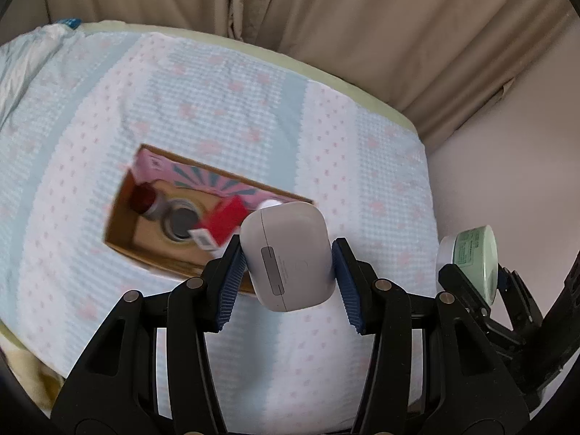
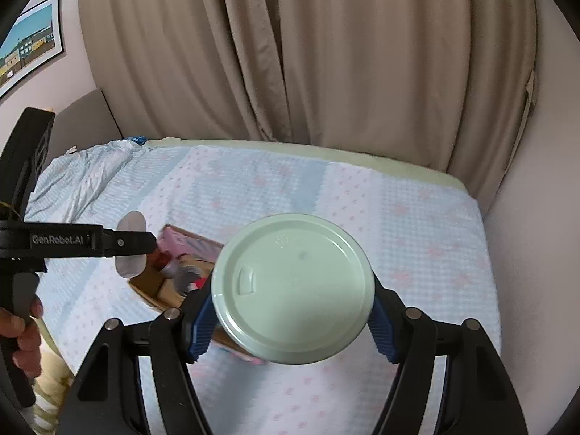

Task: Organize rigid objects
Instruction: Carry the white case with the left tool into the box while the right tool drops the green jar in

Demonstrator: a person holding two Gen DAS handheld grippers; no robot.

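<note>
The left gripper (image 1: 288,272) pinched a small white rounded plastic case (image 1: 288,253) between its blue pads, up in the air above the bed. The right gripper (image 2: 293,322) squeezed a round pale green plastic tub (image 2: 293,286) by its sides, lid facing up. Below both sat an open brown cardboard box (image 1: 145,239) on the blue-and-pink dotted blanket (image 1: 217,101), with a red-capped bottle (image 1: 146,199) and a red packet (image 1: 228,221) inside.

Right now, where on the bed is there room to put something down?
The bedspread lies bare between the cardboard box and the curtain, and also on the side toward the wall, past the box's far end. The strip nearest the camera looks bare too. Inside the box it is crowded: a red-capped bottle, a round tin and a red packet fill it.
</note>
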